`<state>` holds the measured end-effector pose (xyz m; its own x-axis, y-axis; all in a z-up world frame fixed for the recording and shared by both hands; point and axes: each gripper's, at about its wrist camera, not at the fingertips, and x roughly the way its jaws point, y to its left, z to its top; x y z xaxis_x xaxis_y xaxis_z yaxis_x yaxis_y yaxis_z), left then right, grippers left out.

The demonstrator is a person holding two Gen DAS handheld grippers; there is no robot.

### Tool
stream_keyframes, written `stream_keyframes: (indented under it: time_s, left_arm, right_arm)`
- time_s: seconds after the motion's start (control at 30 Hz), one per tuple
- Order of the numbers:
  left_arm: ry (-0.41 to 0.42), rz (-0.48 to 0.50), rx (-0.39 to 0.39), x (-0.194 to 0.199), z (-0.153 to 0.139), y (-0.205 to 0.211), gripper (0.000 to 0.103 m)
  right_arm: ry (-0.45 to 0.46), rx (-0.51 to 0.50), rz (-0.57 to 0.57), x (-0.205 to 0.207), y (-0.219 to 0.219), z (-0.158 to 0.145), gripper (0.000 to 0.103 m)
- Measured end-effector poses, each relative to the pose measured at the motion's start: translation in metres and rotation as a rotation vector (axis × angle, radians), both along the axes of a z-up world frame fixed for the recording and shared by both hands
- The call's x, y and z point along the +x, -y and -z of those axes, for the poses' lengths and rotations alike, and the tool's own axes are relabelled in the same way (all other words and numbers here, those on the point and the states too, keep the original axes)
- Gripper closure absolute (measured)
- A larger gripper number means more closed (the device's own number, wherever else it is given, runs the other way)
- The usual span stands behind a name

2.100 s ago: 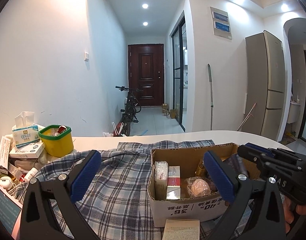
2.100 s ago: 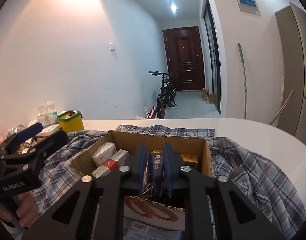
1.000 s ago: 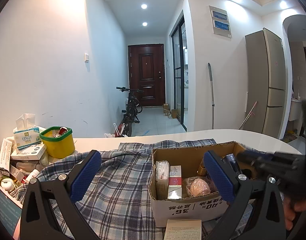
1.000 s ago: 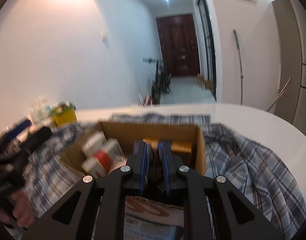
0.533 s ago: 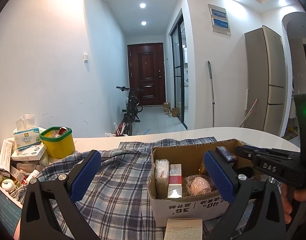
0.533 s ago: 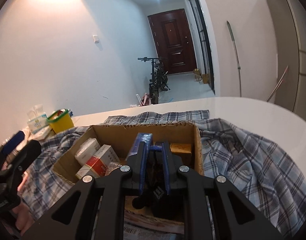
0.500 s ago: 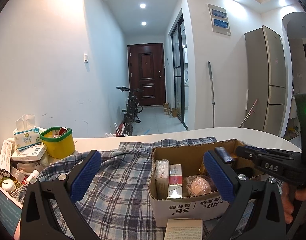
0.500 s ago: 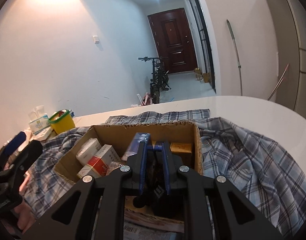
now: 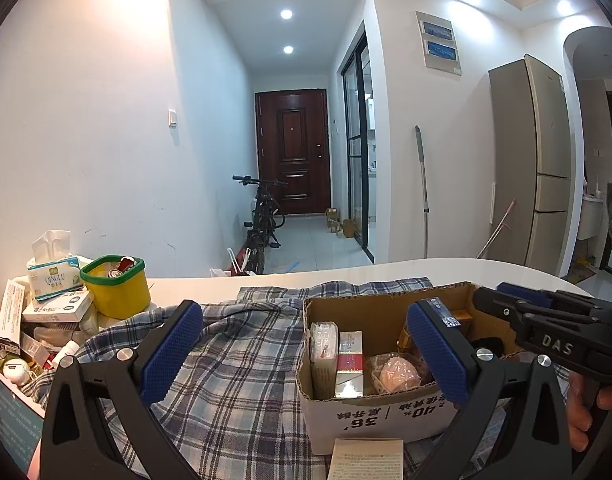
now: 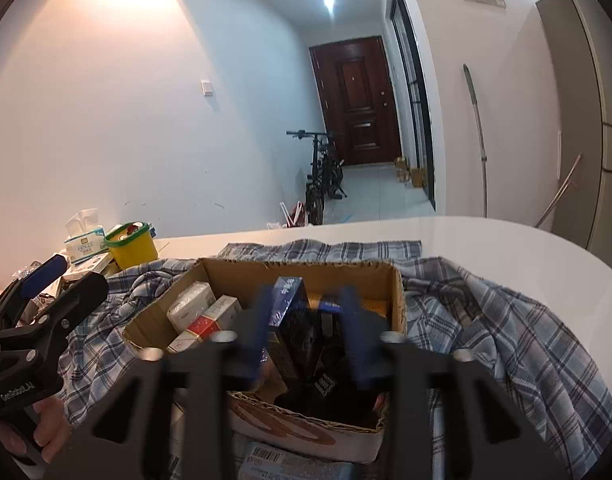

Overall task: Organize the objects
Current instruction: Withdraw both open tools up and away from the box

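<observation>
An open brown cardboard box (image 10: pixel 394 292) is sitting on a blue-and-white plaid cloth (image 9: pixel 233 380) spread over the white tabletop (image 10: pixel 486 248). A dark blue glossy carton (image 10: pixel 287 300) is standing tilted inside the box, leaning among a black bundle (image 10: pixel 326 384) near the front wall. At the box's left end a white carton (image 9: pixel 324 344) and a red-and-white carton (image 9: pixel 350 360) are standing upright side by side, with a pink wrapped round item (image 9: pixel 398 372) lying just beside them. The right hand-held gripper (image 10: pixel 306 320) is hovering over the box with its blurred blue pads spread apart, released and holding nothing, one on each side of the blue carton. The left hand-held gripper (image 9: pixel 306 352) is also standing wide open, empty, in front of the box. To the left, a yellow tub with a green rim (image 9: pixel 115 286) and a tissue pack (image 9: pixel 53 276) are crowding the tabletop's edge; to the right the cloth is giving way to bare white surface up to the rounded rim.
</observation>
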<state>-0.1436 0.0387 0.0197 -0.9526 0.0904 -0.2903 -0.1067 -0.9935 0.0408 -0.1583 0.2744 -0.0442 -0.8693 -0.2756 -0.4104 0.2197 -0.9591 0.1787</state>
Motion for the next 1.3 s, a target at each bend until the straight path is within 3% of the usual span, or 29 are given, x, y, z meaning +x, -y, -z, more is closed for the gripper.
stream_keyframes:
  time_s: [0.13,0.2,0.4,0.73,1.1,1.3]
  left_arm:
    - [-0.004,-0.001,0.003,0.001,0.0,0.0,0.0]
    - [-0.008,0.002,0.011,0.001,-0.001,0.001,0.0]
    - [-0.093,0.027,0.048,0.015,-0.006,0.004,0.0]
    - [-0.22,0.036,0.062,0.035,-0.016,0.004,0.0]
    - [-0.167,0.027,0.098,0.035,-0.037,0.016,0.0]
    - [-0.132,0.035,0.078,0.048,-0.052,0.016,0.0]
  right_arm:
    - [-0.074,-0.022,0.041,0.01,-0.005,-0.007,0.011]
    - [-0.121,-0.025,0.07,0.016,-0.008,-0.011,0.002]
    - [-0.201,-0.035,0.094,0.026,-0.009,-0.019,0.001]
    - [-0.236,-0.066,0.126,0.029,-0.016,-0.023,0.001]
    - [-0.283,-0.074,0.147,0.034,-0.02,-0.028,0.001]
    - [-0.309,-0.028,0.176,0.056,-0.014,-0.055,0.001]
